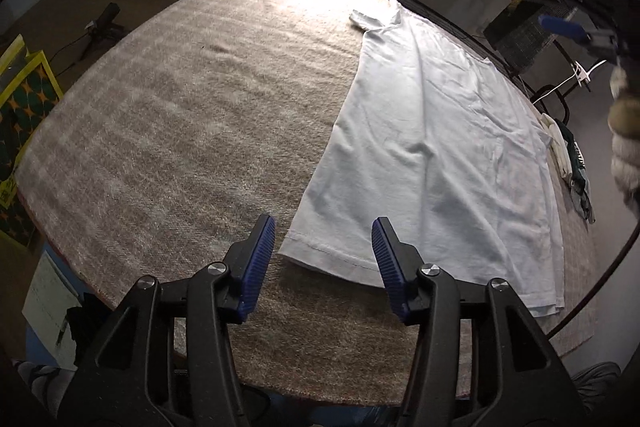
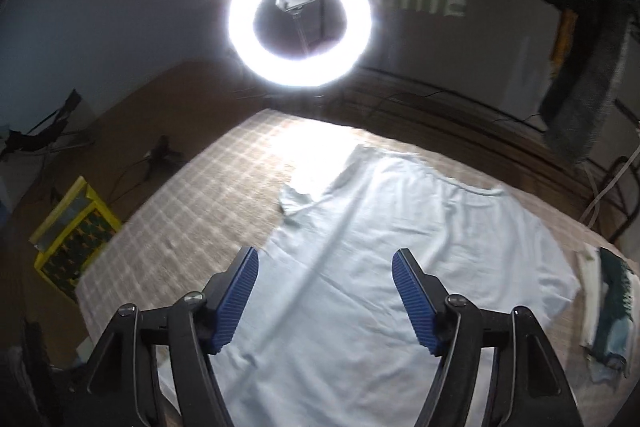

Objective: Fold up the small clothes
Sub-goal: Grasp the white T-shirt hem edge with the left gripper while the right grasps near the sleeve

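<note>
A white T-shirt (image 1: 432, 143) lies flat on the beige checked table cover (image 1: 180, 131), folded lengthwise, its hem nearest me and a sleeve at the far end. My left gripper (image 1: 324, 231) is open and empty, just above the hem's left corner. In the right wrist view the same shirt (image 2: 380, 267) spreads below my right gripper (image 2: 325, 263), which is open, empty and held above the cloth. The right gripper also shows at the upper right of the left wrist view (image 1: 568, 27), raised off the table.
A pile of folded clothes (image 2: 608, 303) lies at the table's right edge; it also shows in the left wrist view (image 1: 572, 163). A bright ring light (image 2: 300, 23) stands behind the table. A yellow box (image 2: 72, 235) sits on the floor at left.
</note>
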Tool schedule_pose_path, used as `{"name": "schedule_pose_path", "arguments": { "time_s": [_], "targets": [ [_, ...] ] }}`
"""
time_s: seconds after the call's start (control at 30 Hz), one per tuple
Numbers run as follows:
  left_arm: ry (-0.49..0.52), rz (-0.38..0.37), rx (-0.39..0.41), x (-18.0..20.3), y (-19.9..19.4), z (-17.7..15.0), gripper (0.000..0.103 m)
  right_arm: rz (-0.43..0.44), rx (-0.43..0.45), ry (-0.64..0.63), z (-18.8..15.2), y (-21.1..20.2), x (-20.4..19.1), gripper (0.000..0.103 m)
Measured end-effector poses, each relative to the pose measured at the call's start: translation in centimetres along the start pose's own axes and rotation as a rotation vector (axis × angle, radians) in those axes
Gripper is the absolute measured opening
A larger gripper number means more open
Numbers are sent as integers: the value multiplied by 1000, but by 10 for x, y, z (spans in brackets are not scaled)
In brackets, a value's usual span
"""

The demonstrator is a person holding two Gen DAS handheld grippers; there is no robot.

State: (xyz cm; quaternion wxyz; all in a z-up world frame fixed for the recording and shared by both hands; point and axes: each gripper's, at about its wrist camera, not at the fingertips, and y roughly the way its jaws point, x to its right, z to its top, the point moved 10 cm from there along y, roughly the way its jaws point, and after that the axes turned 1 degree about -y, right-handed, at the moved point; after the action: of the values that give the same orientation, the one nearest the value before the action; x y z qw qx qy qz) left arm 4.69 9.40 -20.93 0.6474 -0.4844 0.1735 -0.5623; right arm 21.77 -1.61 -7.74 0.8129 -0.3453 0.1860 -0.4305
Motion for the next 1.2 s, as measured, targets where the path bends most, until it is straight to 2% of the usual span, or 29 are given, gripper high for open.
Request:
{"name": "schedule_pose_path", "arguments": {
  "time_s": [0.23, 0.3, 0.37, 0.43, 0.5, 0.57, 0.67, 0.73, 0.83, 0.97, 1.07, 1.17, 1.2],
  "targets": [
    [-46, -2, -33, -14, 11, -2, 42, 83, -59, 41, 40, 62, -17, 70],
    [-58, -7, -39, -17, 14, -2, 36, 95, -81, 51, 50, 83, -21, 68],
    [-70, -20, -54, -18, 17, -4, 36, 110, -109, 53, 60, 107, -26, 67],
    [-85, -45, -69, -16, 19, -6, 30, 119, -134, 64, 67, 130, -29, 67],
    [-99, -72, -91, -14, 24, -8, 20, 123, -159, 82, 75, 157, -32, 66],
    [-110, -88, -102, -13, 28, -9, 19, 133, -183, 105, 80, 182, -34, 65],
    [-121, -111, -105, -12, 31, -7, 8, 131, -220, 140, 85, 218, -36, 65],
    [-138, -133, -107, -11, 32, -6, 4, 130, -240, 152, 87, 238, -38, 65],
    [-151, -167, -101, -7, 29, -2, 3, 87, -275, 137, 87, 270, -39, 64],
    [-149, -183, -66, -4, 22, 10, 2, 35, -326, 99, 82, 303, -34, 57],
    [-160, -191, -60, -6, 22, 14, 2, -7, -381, 88, 74, 321, -26, 51],
    [-160, -187, -61, -9, 23, 13, 1, -29, -383, 38, 74, 326, -26, 46],
    [-158, -185, -62, -9, 24, 12, 1, -43, -385, 17, 74, 327, -26, 37]
  ]
}}
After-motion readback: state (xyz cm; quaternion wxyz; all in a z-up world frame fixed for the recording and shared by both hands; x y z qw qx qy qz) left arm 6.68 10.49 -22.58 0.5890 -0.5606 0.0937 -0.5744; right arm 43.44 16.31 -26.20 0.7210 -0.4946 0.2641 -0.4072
